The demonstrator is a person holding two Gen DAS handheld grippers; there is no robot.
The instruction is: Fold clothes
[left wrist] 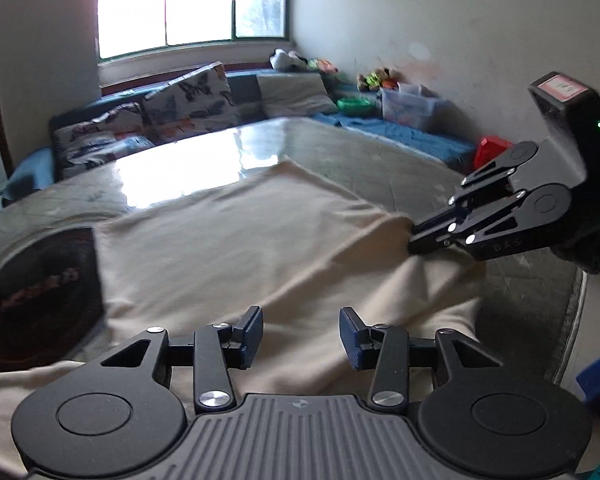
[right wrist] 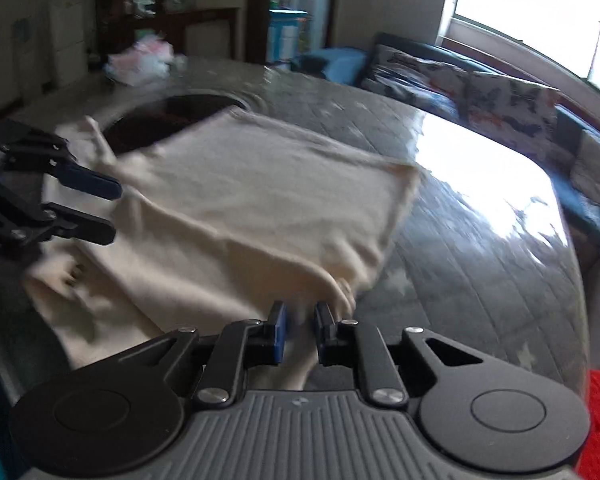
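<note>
A beige garment (left wrist: 228, 248) (right wrist: 260, 200) lies spread on the glossy grey table (left wrist: 340, 148) (right wrist: 480, 240), its near part rumpled. My left gripper (left wrist: 302, 336) (right wrist: 104, 208) hovers open just above the cloth's near edge, and nothing sits between its blue pads. My right gripper (right wrist: 300, 330) (left wrist: 414, 240) is at the cloth's right edge, where the fabric rises in a ridge toward its tips. Its jaws stand a small way apart with a fold of cloth in the gap, and I cannot see the pads pressing on it.
A dark round panel (left wrist: 40, 292) (right wrist: 172, 116) is set in the table, partly under the garment. A pink-white bundle (right wrist: 140, 60) lies at the table's far side. A sofa with patterned cushions (left wrist: 188, 100) and a window stand beyond. A red object (left wrist: 492, 152) sits past the table's edge.
</note>
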